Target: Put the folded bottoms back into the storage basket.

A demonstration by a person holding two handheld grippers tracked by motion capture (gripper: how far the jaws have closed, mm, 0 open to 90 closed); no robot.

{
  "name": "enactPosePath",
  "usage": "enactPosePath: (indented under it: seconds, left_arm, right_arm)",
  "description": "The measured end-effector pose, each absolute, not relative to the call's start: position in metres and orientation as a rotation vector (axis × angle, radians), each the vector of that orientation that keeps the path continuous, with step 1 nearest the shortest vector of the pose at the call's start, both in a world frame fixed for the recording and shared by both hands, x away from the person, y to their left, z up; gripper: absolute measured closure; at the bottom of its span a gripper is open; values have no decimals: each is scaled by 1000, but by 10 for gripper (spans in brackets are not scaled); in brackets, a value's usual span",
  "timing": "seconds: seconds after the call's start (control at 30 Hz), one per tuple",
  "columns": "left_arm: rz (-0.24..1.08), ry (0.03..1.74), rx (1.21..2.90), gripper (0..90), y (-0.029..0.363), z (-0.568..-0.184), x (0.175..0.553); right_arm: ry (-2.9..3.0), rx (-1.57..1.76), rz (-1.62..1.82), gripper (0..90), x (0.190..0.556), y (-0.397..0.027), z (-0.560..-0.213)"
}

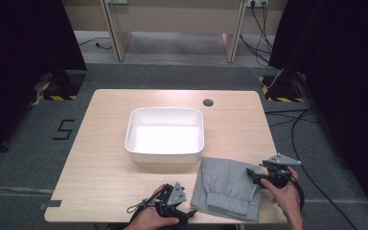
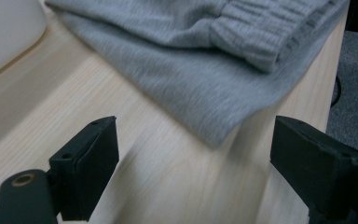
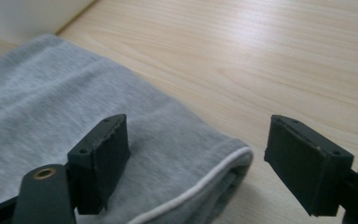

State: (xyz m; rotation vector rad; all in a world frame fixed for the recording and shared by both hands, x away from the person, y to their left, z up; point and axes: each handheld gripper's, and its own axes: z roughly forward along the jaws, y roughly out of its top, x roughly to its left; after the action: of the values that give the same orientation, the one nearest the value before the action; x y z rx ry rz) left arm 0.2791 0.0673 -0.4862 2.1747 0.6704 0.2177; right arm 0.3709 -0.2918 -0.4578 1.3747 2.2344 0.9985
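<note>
A folded grey sweat garment (image 1: 227, 188) with a ribbed cuff lies at the table's front right, just in front of a white tub (image 1: 165, 134). My left gripper (image 1: 184, 201) sits at the garment's left front corner, open, its jaws wide apart with the cloth's corner (image 2: 214, 126) between and ahead of them. At the cloth's right edge my right gripper (image 1: 255, 176) is open too; one jaw hangs over the grey cloth (image 3: 74, 116), the other over bare wood, with a white-trimmed fold (image 3: 223, 163) between them.
The white tub is empty and stands mid-table. A round cable hole (image 1: 208, 102) lies at the back of the wooden table (image 1: 100, 163). The garment reaches close to the table's front edge. Cables trail on the floor at the right (image 1: 297, 134).
</note>
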Motion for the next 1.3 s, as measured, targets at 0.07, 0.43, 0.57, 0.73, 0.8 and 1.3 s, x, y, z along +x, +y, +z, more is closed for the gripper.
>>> enactPosePath:
  seconds: [0.07, 0.43, 0.57, 0.73, 0.8, 1.3]
  left_arm:
    - [212, 653, 2179, 151, 60, -485, 279]
    - [199, 616, 2201, 148, 23, -489, 281]
    - [173, 618, 2191, 152, 14, -490, 283]
    - [170, 612, 2194, 205, 6, -487, 291]
    - [185, 579, 2213, 236, 3, -488, 293]
    - [168, 519, 2157, 665, 7, -488, 294]
  right_arm:
    - [2232, 1377, 985, 211, 373, -294, -458]
    - [2316, 1365, 1001, 223, 375, -294, -470]
    - [2328, 1407, 1034, 251, 375, -296, -475]
    - [2336, 1386, 1018, 293, 372, -293, -475]
    - [2339, 1385, 1010, 307, 371, -292, -475]
    - [2268, 1455, 1159, 576, 363, -295, -477]
